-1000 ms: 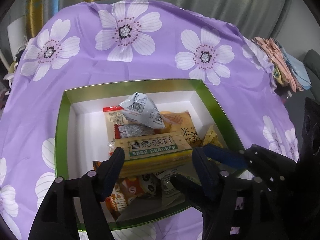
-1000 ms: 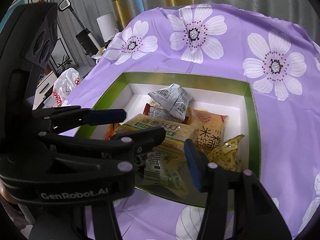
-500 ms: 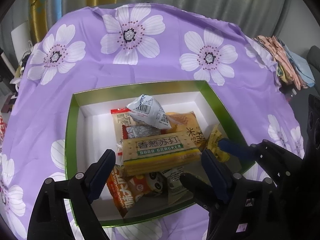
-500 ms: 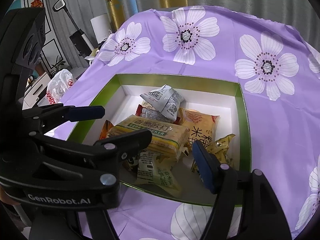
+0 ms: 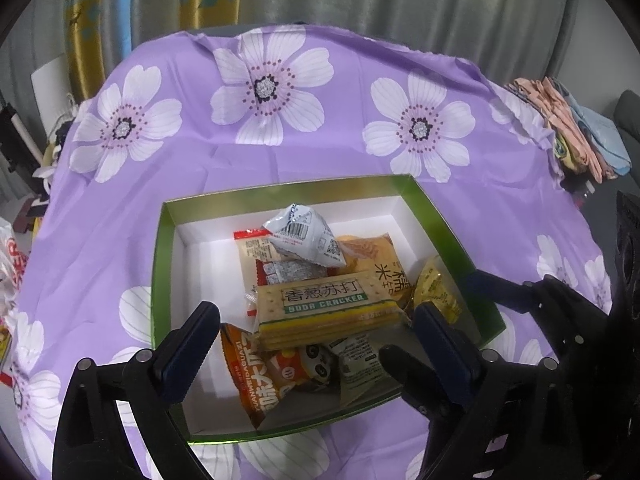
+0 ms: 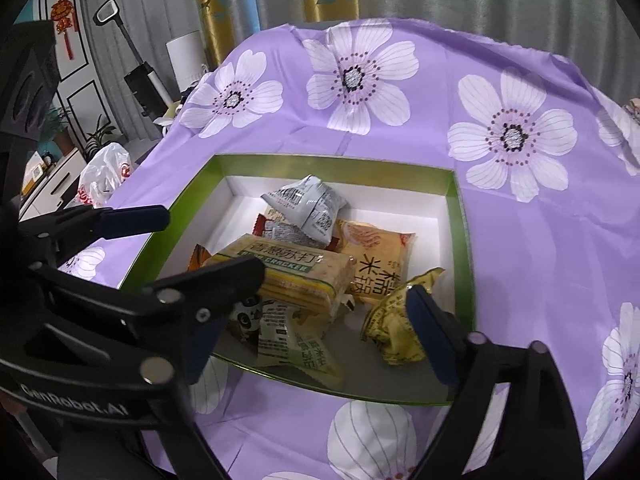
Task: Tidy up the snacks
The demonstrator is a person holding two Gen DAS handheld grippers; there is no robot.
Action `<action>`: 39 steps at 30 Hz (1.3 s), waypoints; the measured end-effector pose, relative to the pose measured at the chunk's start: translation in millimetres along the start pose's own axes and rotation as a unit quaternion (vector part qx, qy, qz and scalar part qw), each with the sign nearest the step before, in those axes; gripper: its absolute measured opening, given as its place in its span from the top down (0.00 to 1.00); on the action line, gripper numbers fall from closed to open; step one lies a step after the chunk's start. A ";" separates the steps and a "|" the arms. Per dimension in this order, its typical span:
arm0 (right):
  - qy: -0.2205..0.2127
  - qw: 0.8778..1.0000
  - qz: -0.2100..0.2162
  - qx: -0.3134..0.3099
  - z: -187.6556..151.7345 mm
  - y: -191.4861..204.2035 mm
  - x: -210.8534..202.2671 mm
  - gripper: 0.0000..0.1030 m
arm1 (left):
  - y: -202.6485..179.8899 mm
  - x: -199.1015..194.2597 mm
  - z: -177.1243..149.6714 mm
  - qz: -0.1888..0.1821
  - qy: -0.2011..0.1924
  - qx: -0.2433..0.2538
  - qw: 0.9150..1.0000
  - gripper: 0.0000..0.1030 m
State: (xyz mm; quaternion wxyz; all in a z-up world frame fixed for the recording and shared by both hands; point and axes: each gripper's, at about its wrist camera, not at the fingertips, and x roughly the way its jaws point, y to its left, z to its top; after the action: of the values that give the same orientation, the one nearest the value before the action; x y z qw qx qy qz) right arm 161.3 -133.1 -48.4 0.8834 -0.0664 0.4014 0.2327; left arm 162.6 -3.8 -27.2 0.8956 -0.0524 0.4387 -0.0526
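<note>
A green-rimmed white box [image 5: 280, 188] [image 6: 340, 164] sits on the purple flowered cloth and holds several snack packs. A yellow soda cracker pack [image 5: 324, 308] [image 6: 288, 276] lies on top of the pile, in front of a grey triangular pack [image 5: 304, 236] [image 6: 308, 208]. My left gripper [image 5: 316, 340] hovers over the box's near side. Its jaws are opening on either side of the cracker pack, pads clear of it. My right gripper [image 6: 312, 332] crosses it from the right, jaws also opening, with one pad by a yellow wrapper [image 6: 396, 332].
Orange packs [image 5: 248, 368] [image 6: 380, 264] and a green-white sachet [image 6: 296, 344] fill the box's near half. Folded cloths [image 5: 568, 128] lie at the table's right edge. A white plastic bag [image 6: 104, 176] sits beyond the left edge. Curtains hang behind.
Both grippers' jaws have spread wide, away from the ends of the cracker pack, which now rests on the pile. Both views have tilted up a little, and more of the cloth shows.
</note>
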 end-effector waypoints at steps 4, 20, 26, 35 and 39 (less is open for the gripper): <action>-0.004 1.000 -0.007 0.002 1.1 -0.8 -6.6 0.04 | -2.1 -7.3 -0.2 0.005 -0.006 0.005 1.000 0.05; -0.043 0.997 -0.052 -0.026 -0.2 18.8 -69.9 0.00 | -14.1 -82.8 -6.9 0.038 -0.067 0.035 0.996 0.04; -0.061 0.996 -0.054 -0.033 0.3 28.2 -95.2 0.00 | -20.1 -108.3 -9.6 0.050 -0.086 0.034 0.994 0.04; -0.085 0.994 -0.057 -0.039 2.5 41.9 -131.2 0.00 | -29.1 -146.1 -14.4 0.058 -0.110 0.038 0.991 0.01; -0.089 0.993 -0.059 -0.044 2.6 48.2 -142.3 0.00 | -33.7 -157.6 -17.2 0.065 -0.117 0.039 0.990 0.01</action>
State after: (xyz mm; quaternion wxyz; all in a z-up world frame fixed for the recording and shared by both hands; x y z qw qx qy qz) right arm 59.6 -140.7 62.0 0.9239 -0.1081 0.3059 0.2029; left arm 51.2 -15.8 90.0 0.9437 0.0051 0.3307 -0.0046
